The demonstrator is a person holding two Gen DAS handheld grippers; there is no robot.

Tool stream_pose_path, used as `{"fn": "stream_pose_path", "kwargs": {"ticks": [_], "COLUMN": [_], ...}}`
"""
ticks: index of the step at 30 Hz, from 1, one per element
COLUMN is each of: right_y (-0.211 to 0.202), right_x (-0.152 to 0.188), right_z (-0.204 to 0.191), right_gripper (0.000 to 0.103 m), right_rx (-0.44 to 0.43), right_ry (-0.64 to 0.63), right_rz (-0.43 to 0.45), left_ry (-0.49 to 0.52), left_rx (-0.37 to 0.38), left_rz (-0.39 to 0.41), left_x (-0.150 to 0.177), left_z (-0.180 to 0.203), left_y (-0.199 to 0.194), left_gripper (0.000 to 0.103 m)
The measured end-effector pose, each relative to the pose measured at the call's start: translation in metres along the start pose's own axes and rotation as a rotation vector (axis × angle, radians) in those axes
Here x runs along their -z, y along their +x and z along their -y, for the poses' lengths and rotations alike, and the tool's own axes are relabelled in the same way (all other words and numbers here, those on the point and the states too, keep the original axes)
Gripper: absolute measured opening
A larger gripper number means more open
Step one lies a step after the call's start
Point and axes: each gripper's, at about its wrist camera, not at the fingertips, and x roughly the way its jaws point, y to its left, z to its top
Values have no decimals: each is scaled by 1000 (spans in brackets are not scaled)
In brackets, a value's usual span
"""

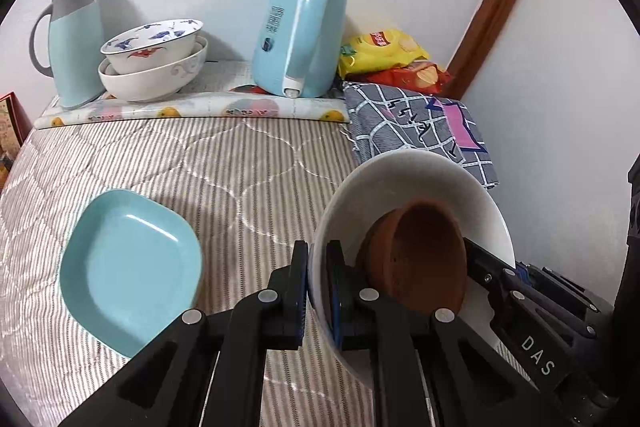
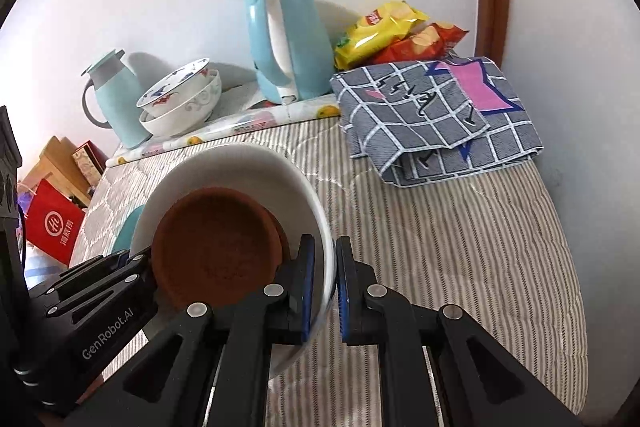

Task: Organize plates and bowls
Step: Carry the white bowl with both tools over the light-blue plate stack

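1. The white bowl (image 1: 412,183) is carried between the two tools, tilted, its lower edge above the striped bed cover (image 1: 224,171); whether it touches the cover cannot be told.
2. A brown bowl (image 1: 420,251) lies inside the white bowl, resting against its lower inner wall.
3. The left hand-held gripper (image 1: 318,291) is clenched on the white bowl's rim, one pad outside the wall and one inside.
4. The right hand-held gripper (image 2: 324,291) is clenched on the opposite rim in the same manner, with the wall between its blue pads.
5. Each tool shows in the other's view across the bowl.
6. A light blue square plate (image 1: 128,267) lies flat on the cover, just left of the left hand-held gripper.
7. Well ahead of both tools, against the wall, two patterned bowls (image 1: 154,61) sit nested, on a fruit-print mat (image 1: 192,109).
8. A pale blue jug (image 1: 74,43) stands touching the left of those bowls; a pale blue kettle (image 1: 300,35) stands to their right, apart from them.
9. Right of the kettle lie a yellow and a red snack bag (image 1: 380,49).
10. A folded grey checked cloth (image 2: 436,119) lies in front of the bags, ahead and to the right of the right hand-held gripper.
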Motion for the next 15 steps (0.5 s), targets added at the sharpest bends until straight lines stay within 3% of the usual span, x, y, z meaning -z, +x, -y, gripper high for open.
{"fn": "stream_pose_path", "kwargs": {"ticks": [15], "right_y": [6], "right_x": [-3], "right_z": [-45], "right_gripper": [10], "right_rx": [-40], "right_ry": [-51], "right_rz": [0], "left_ry": [-62], "left_rx": [-27], "left_rz": [25], "left_x": [1], "left_z": [-47], "left_y": [-18], "left_gripper": [10]}}
